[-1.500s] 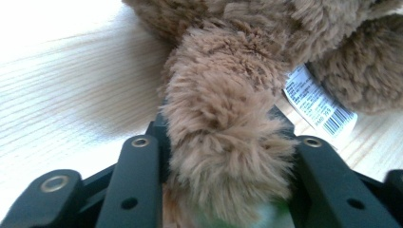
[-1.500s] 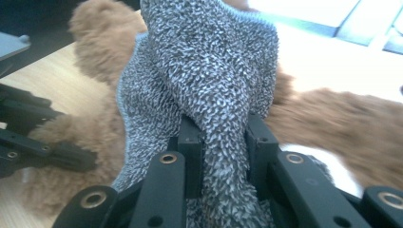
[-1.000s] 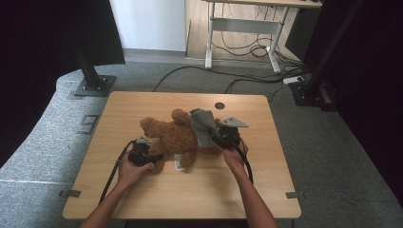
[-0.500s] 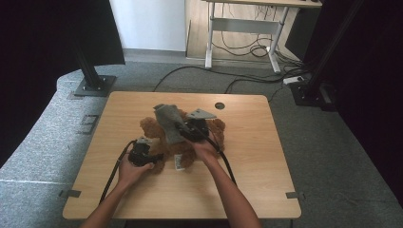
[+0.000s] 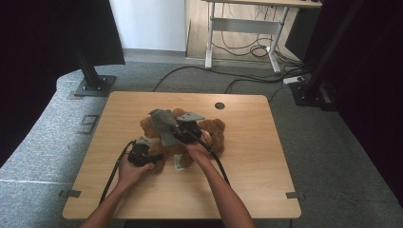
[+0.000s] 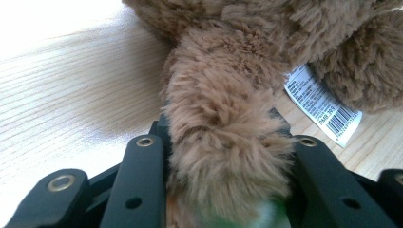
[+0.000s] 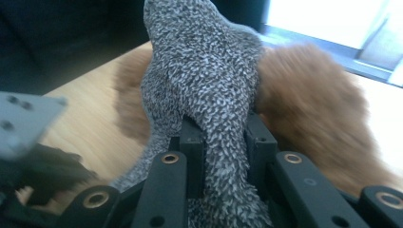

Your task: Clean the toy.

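Note:
A brown plush teddy bear lies in the middle of the wooden table. My left gripper is at the bear's left side, shut on one furry limb, which bulges between the black jaws. A white barcode label hangs from the bear beside that limb. My right gripper hovers over the bear's upper body, shut on a grey knitted cloth. In the right gripper view the cloth rises from between the jaws and drapes forward over the brown fur.
A round cable hole sits near the table's far edge. Black cables trail from both grippers toward the near edge. A black stand base is on the floor at far left, and a white desk frame stands beyond the table.
My right gripper has carried the grey cloth leftward across the bear, from its right side to over its upper left part. The left gripper has stayed put on the limb.

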### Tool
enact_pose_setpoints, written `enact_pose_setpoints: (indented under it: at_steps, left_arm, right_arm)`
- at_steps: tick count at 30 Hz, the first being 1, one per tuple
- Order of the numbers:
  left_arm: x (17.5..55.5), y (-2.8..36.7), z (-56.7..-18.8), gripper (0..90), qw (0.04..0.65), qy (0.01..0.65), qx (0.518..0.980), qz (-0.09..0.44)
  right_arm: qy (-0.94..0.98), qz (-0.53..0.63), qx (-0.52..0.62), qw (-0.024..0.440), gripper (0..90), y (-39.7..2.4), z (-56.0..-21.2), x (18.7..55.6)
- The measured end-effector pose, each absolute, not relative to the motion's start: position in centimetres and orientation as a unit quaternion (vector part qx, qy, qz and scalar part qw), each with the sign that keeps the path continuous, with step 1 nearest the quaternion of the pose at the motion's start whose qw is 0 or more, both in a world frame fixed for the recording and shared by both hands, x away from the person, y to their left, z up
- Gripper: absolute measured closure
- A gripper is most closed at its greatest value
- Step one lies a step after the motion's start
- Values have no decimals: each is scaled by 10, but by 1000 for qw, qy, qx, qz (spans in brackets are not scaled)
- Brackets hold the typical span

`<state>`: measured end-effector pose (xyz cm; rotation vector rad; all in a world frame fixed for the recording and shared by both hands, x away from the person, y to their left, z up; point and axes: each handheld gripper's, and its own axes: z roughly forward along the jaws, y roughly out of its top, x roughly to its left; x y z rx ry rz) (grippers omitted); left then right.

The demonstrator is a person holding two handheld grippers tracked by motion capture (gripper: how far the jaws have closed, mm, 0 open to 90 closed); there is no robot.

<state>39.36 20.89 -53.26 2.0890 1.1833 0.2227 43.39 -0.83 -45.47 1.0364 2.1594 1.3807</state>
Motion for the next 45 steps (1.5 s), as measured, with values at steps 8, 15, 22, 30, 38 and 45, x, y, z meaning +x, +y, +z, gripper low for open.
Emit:
enact_pose_setpoints:
  at_steps: [8, 15, 22, 30, 38, 45]
  left_arm:
    - [394, 210, -533, 627, 359, 461, 807, 81]
    - [394, 210, -533, 627, 361, 462, 806, 79]
    - [394, 211, -533, 627, 362, 462, 806, 78]
    - [394, 210, -533, 627, 362, 464, 805, 78]
    - [395, 210, -533, 626, 361, 463, 806, 78]
    - [395, 210, -533, 624, 358, 463, 807, 79]
  right_arm:
    - [732, 489, 424, 213, 743, -86, -456, 429]
    - [721, 466, 455, 235, 743, -124, -458, 432]
    - [699, 456, 495, 240, 744, -156, -475, 434]
    - [692, 445, 518, 233, 745, -183, -494, 424]
    - [674, 513, 485, 216, 746, -184, -475, 402]
    - [699, 541, 430, 183, 746, -146, -460, 389]
